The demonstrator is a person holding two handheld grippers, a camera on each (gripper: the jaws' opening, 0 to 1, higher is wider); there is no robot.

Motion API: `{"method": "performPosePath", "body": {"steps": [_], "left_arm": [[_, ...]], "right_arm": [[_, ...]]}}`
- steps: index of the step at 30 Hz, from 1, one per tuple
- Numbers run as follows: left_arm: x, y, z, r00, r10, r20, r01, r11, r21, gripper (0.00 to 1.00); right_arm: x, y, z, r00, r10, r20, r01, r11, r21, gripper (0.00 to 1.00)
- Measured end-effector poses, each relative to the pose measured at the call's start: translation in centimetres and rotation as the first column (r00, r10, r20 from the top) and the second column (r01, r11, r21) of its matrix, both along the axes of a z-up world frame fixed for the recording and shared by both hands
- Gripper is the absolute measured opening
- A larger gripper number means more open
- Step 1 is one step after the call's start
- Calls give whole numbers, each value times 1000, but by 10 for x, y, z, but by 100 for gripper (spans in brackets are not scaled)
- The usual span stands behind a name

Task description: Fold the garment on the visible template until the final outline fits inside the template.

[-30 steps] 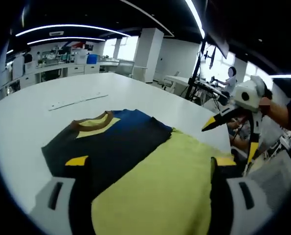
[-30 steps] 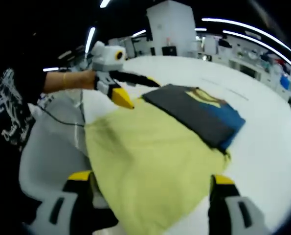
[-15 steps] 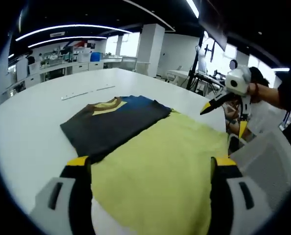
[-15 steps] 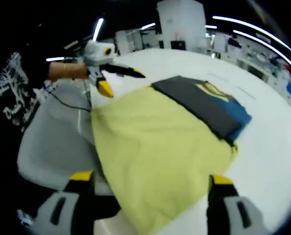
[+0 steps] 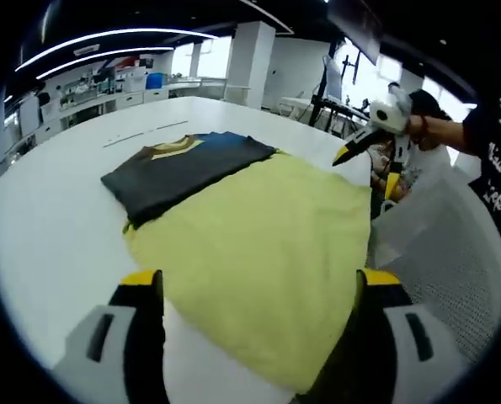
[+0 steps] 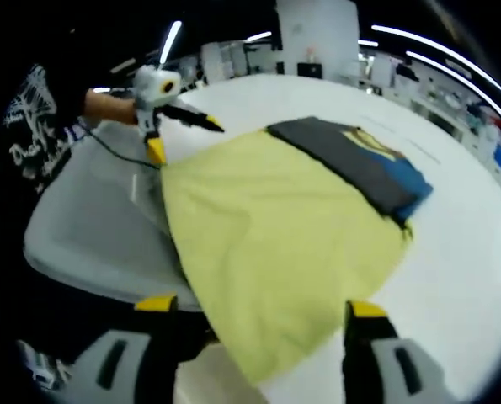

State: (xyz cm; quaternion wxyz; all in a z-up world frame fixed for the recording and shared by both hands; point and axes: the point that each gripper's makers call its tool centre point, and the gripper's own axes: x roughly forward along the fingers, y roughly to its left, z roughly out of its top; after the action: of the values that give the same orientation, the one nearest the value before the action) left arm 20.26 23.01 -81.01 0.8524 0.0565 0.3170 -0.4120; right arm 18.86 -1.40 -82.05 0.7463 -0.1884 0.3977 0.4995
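1. White lettering printed on the person's black shirt (image 6: 33, 118), at about 9 o'clock in the right gripper view; too blurred and warped to read as words.
2. More of the same white print on the black shirt (image 5: 496, 143) at about 3 o'clock in the left gripper view; letter shapes visible, no word legible.
3. No readable text, number or brand mark on the garment (image 5: 258, 244), the bench (image 5: 48, 210) or either pair of jaws.
4. Distant shelves and equipment at about 11 o'clock in the left gripper view too small to show any sign or label.
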Motion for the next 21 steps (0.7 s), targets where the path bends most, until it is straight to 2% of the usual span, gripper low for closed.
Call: {"method": "performPosePath", "body": {"steps": [6, 10, 17, 21], "left_arm": [[-18, 2, -7, 999, -25, -33, 25, 1000, 15, 77], [-30, 3, -12, 997, -45, -58, 46, 999, 22, 64], [-42, 5, -19, 994, -64, -90, 68, 997, 46, 53], [-48, 4, -23, 992, -83, -94, 91, 993, 79, 51]], "right_arm": [[-3, -5, -5, 1000, 0, 14, 0, 1000, -13, 73], [-8, -8, -11, 1000, 22, 19, -22, 999, -35, 67], [-13, -13, -21, 998, 57, 20, -55, 996, -73, 58], [-13, -14, -25, 997, 74, 37, -70, 992, -103, 52]]}}
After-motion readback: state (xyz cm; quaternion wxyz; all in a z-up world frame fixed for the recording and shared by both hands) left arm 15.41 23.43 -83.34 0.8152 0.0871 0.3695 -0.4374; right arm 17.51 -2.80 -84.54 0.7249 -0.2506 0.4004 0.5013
